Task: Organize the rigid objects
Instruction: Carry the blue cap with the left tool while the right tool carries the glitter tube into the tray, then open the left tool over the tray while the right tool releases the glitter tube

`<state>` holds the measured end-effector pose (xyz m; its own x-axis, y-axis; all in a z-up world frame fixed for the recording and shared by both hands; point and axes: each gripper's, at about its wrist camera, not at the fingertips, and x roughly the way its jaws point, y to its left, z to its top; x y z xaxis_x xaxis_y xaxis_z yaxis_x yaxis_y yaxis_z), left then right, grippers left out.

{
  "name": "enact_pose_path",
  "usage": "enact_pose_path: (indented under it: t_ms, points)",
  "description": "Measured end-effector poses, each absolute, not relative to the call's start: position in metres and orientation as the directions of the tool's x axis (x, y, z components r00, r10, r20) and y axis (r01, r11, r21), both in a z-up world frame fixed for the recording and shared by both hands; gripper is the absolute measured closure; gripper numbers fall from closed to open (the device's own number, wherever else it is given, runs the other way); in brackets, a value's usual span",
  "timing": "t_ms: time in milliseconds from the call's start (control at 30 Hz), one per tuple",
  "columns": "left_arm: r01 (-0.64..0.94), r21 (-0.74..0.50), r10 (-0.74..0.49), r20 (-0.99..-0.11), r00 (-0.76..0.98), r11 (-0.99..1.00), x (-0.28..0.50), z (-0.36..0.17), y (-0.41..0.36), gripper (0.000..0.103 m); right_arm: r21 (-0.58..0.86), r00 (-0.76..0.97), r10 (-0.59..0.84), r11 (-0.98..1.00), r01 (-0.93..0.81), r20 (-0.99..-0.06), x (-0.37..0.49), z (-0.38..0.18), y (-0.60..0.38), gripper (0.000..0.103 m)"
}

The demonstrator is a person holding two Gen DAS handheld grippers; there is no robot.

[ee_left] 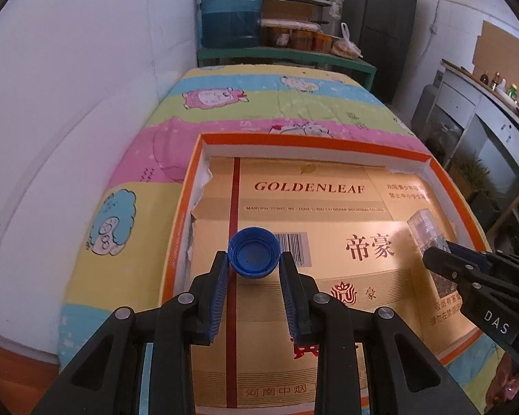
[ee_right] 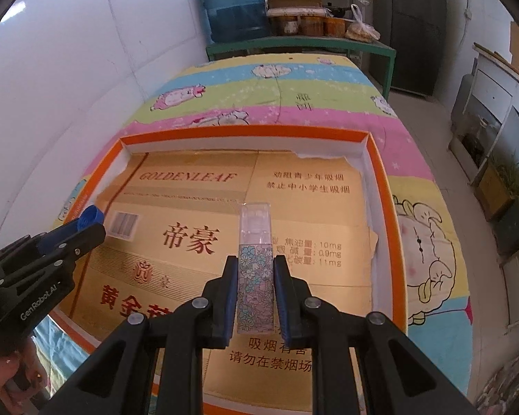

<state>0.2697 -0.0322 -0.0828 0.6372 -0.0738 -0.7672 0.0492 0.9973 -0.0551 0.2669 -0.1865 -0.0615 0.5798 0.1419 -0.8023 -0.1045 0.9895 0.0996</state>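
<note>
My left gripper is shut on a blue bottle cap, open side facing the camera, held above the orange-rimmed tray. The cap also shows in the right wrist view at the left gripper's tip. My right gripper is shut on a slim rectangular bottle with a floral lower half and a clear cap, held above the tray. The bottle also shows in the left wrist view, held by the right gripper.
The tray is lined with gold GOLDENLEAF cardboard and lies on a striped cartoon quilt. A white wall runs along the left. A blue water jug and shelves stand behind; cabinets stand on the right.
</note>
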Motion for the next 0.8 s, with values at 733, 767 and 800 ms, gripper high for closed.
enact_pose_path:
  t_ms: [733,767,800]
  points:
    - [0.091,-0.089,-0.126,-0.745,0.655,0.992,0.258,-0.079,-0.028,0.046,0.072,0.605,0.129,0.990,-0.117,-0.785,0.254,-0.055,-0.184,0.066]
    - [0.094,-0.093,-0.132,-0.739,0.661,0.991,0.255,-0.076,-0.027,0.046,0.070,0.609,0.127,0.991,-0.117,-0.783,0.252,-0.053,-0.185,0.066]
    - [0.096,-0.097,-0.137,-0.735,0.664,0.991,0.251,-0.073,-0.026,0.046,0.069,0.613,0.126,0.991,-0.116,-0.780,0.249,-0.051,-0.185,0.066]
